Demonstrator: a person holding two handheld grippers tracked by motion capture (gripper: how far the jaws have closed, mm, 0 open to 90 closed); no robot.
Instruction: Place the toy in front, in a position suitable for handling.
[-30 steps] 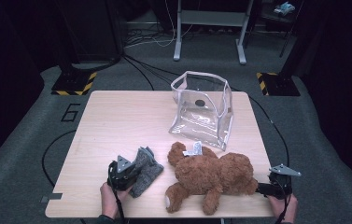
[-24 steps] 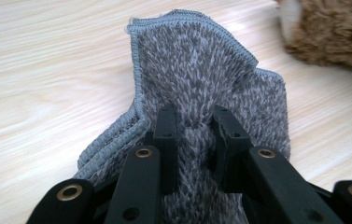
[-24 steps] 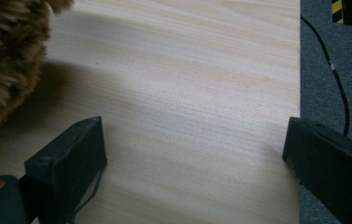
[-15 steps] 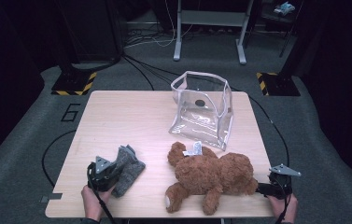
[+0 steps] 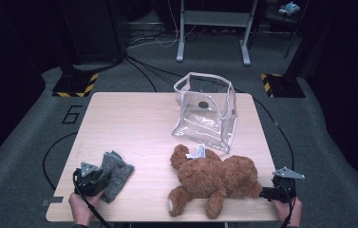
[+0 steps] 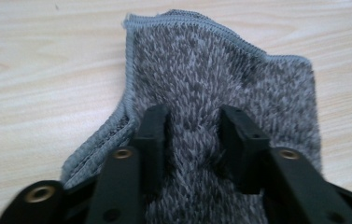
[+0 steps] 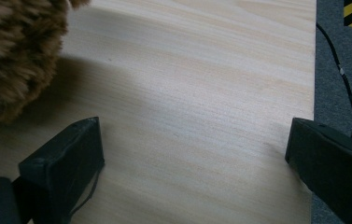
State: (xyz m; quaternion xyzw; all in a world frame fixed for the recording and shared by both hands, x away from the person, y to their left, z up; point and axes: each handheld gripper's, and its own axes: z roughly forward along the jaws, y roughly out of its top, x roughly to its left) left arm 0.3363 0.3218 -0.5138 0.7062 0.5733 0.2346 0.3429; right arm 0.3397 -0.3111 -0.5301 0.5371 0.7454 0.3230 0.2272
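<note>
Dark flooring with trailing cables surrounds a pale wooden bench (image 5: 134, 118). Left hand-held gripper (image 6: 192, 135), at the bench's near left corner: jaws part-open, having just been opening, with a ridge of the grey cloth (image 6: 220, 79) standing between them; whether the pads press on the pile cannot be told. The cloth lies flat on the bench, just beside the gripper in the high view (image 5: 115, 173). Right hand-held gripper (image 7: 194, 154), at the near right edge: jaws wide apart over bare wood, holding nothing. Brown teddy bear (image 5: 214, 178) lies just left of it; clear plastic bag (image 5: 205, 116) stands upright beyond the bear.
</note>
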